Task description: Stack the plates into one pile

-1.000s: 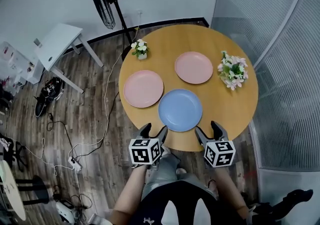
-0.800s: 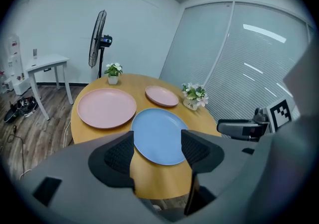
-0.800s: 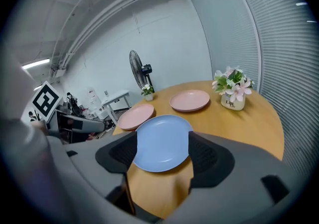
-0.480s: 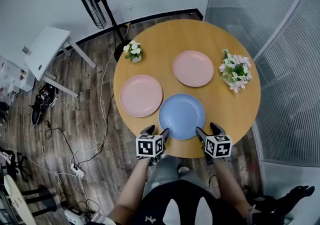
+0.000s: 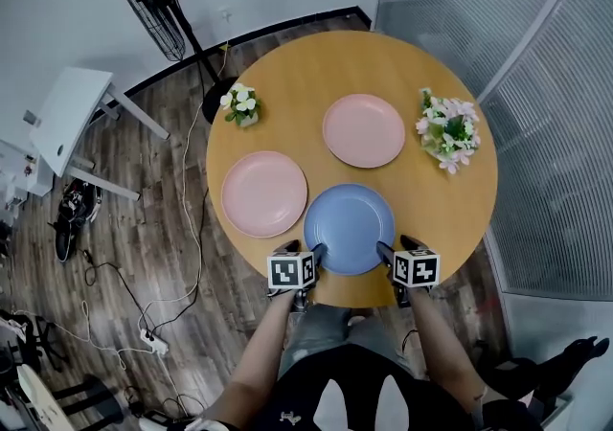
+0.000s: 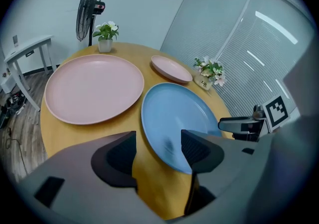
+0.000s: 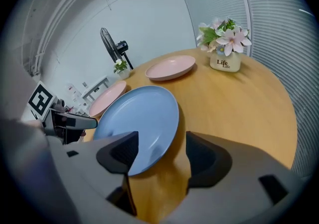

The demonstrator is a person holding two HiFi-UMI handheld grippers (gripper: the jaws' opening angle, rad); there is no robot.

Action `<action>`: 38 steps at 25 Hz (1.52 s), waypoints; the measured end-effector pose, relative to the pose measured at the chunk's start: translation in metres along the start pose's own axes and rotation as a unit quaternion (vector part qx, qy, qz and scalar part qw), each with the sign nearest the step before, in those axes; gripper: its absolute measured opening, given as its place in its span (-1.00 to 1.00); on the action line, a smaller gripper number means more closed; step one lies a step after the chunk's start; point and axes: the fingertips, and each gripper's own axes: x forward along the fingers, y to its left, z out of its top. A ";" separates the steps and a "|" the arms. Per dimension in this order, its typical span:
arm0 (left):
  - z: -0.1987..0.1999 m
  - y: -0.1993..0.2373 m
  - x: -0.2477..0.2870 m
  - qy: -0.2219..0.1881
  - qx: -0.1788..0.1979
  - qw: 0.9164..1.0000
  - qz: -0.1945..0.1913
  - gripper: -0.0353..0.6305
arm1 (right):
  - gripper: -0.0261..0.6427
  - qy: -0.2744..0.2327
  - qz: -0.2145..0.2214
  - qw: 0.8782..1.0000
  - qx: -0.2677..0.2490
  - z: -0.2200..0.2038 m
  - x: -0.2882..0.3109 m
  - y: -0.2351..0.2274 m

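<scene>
The blue plate [image 5: 349,228] lies flat at the near edge of the table [image 5: 450,209], straight ahead of both grippers and between them. The left gripper [image 5: 302,249] stands at its near-left rim and the right gripper [image 5: 397,246] at its near-right rim, about equally close, both tilted down toward it.

In the left gripper view the jaws stand wide apart. The plate's rim runs through the gap, with the right jaw over the blue surface and the left jaw over bare wood. The right gripper view mirrors this: wide jaws, the left one over the plate and the right one over the table. The right jaws have just been closing slightly, but the pads press on nothing. Neither gripper holds the plate, and whether any jaw touches it cannot be told.

Being round, the plate offers no long axis, so what counts is the rim, which each pair of jaws already straddles edge-on.

One pink plate [image 5: 264,192] lies just beside the blue one on its left, nearer the left gripper. The other pink plate [image 5: 364,130] lies beyond the blue one, apart from it, toward the table's far side. No plate rests on another, so stacking has not begun. The blue plate looks like the first to be lifted, probably by its near rim.
</scene>
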 end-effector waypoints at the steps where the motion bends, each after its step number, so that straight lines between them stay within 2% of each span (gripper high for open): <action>1: 0.000 0.002 0.005 0.002 0.002 1.000 0.000 -0.03 | -0.03 0.002 -0.002 1.000 0.005 -0.001 0.003 -0.001; 4: -0.001 0.004 0.015 0.008 0.006 1.000 -0.004 -0.03 | -0.06 0.009 -0.011 1.000 0.010 -0.004 0.009 -0.005; 12: -0.005 0.007 0.027 0.014 0.004 1.000 -0.010 -0.04 | -0.29 0.022 -0.021 0.999 0.019 -0.017 0.020 -0.006; 14: -0.008 0.009 0.028 0.019 0.009 1.000 -0.007 -0.16 | -0.40 0.025 -0.024 0.999 0.020 -0.021 0.021 -0.005; 16: -0.012 0.010 0.029 0.024 0.016 1.000 -0.002 -0.41 | -0.51 0.023 -0.029 0.999 0.020 -0.023 0.023 -0.005; 17: -0.013 0.009 0.030 0.024 0.020 1.000 -0.001 -0.44 | -0.55 0.021 -0.032 0.999 0.021 -0.024 0.023 -0.006; 19: -0.013 0.007 0.030 0.022 0.026 0.999 0.000 -0.51 | -0.56 0.017 -0.037 0.999 0.025 -0.023 0.023 -0.007; 28: -0.009 0.005 0.027 0.021 0.027 0.999 -0.017 -0.51 | -0.59 -0.003 -0.049 0.998 0.035 -0.018 0.016 -0.006; 38: 0.008 -0.005 0.011 -0.009 0.029 0.998 -0.045 -0.51 | -0.61 -0.045 -0.046 0.997 0.044 0.005 -0.009 0.003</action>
